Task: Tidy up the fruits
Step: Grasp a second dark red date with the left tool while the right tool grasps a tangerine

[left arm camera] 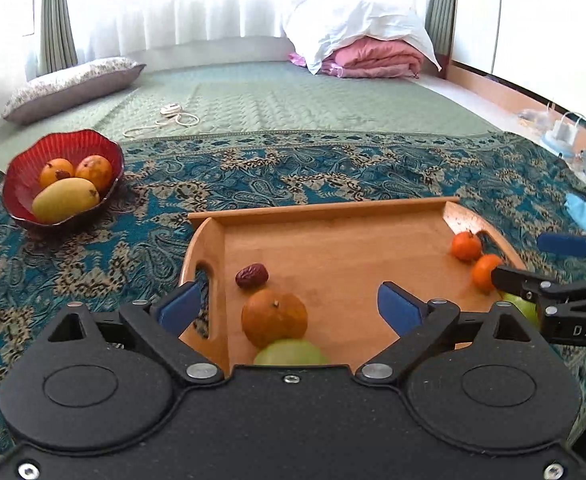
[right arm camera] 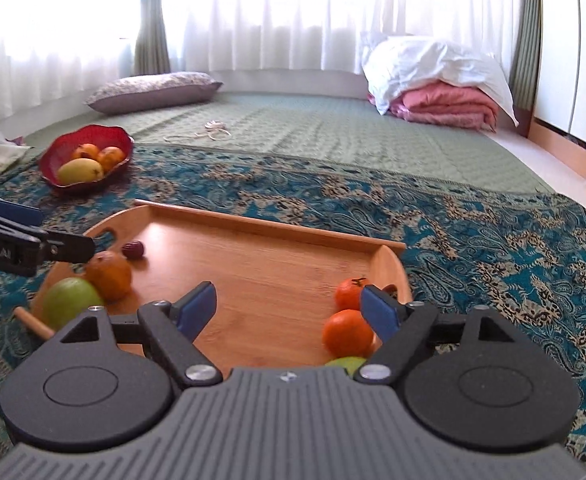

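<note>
Three fruits lie in the red bowl (left arm camera: 17, 184), far left. Six remain on the wooden tray (left arm camera: 333, 210): orange (left arm camera: 273, 317) near left, tangerines (right arm camera: 348, 332) right. Left gripper (left arm camera: 293, 304) and right gripper (right arm camera: 289, 308) are apart, empty.

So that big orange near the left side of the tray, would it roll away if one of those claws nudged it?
Probably a little. The big orange looks round and sits loose on the smooth wooden tray. It touches the green fruit, which may stop it rolling that way. Its skin looks dull, so likely not slippery.
</note>
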The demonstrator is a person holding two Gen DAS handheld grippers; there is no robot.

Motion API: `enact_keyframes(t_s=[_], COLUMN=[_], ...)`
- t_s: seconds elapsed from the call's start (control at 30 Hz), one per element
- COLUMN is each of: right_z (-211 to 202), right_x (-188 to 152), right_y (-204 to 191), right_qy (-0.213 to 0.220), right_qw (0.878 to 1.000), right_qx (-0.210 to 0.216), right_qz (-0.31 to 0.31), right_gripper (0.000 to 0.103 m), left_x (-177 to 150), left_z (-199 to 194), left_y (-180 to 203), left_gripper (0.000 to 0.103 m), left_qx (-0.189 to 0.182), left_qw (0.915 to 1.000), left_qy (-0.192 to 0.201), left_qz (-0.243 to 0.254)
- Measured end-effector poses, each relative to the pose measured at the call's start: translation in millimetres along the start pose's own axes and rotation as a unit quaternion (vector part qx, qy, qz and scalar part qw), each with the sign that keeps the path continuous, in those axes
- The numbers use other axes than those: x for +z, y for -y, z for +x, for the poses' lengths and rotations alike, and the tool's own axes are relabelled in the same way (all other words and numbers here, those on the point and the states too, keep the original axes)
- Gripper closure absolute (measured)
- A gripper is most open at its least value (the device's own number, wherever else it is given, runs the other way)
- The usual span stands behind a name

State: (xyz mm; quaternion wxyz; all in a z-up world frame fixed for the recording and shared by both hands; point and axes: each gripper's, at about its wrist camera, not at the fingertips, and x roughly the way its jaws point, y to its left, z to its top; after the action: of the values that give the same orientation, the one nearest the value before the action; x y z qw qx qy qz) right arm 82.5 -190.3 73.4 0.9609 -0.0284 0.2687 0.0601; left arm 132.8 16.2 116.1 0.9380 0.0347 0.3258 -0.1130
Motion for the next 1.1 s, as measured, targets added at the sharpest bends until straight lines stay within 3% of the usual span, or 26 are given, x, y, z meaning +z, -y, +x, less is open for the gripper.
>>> enact_keyframes(t_s=[0.2, 0.6, 0.8, 0.97, 1.1], right_z=[-21, -43, -49, -51, -45], right_x=[-12, -57, -77, -92, -104], right_y=[-15, -43, -53, -61, -72], right_qy=[0.029, 0.033, 0.024, 0.007, -0.022], right_qw=[0.999, 0.996, 0.994, 0.993, 0.994], right_qx=[-0.001, 0.002, 0.012, 0.033, 0.070], right_qz=[-0.023, -0.085, -0.107, -0.110, -0.075], right_gripper=[0.013, 0.011, 0.011, 0.011, 0.022], left_x=[-20, -60, -70, -72, -74], left_z=[-21, -37, -37, -31, -26], left_y=[9, 25, 31, 35, 39], left_gripper=[0.007, 0.007, 0.005, 0.005, 0.005], left_qx=[-0.005, -0.011, -0.016, -0.042, -0.054], left_qw=[0.9998, 0.9995, 0.9989, 0.9980, 0.9975], left_qy=[0.015, 0.009, 0.001, -0.025, -0.034], left_qz=[0.011, 0.028, 0.044, 0.040, 0.029])
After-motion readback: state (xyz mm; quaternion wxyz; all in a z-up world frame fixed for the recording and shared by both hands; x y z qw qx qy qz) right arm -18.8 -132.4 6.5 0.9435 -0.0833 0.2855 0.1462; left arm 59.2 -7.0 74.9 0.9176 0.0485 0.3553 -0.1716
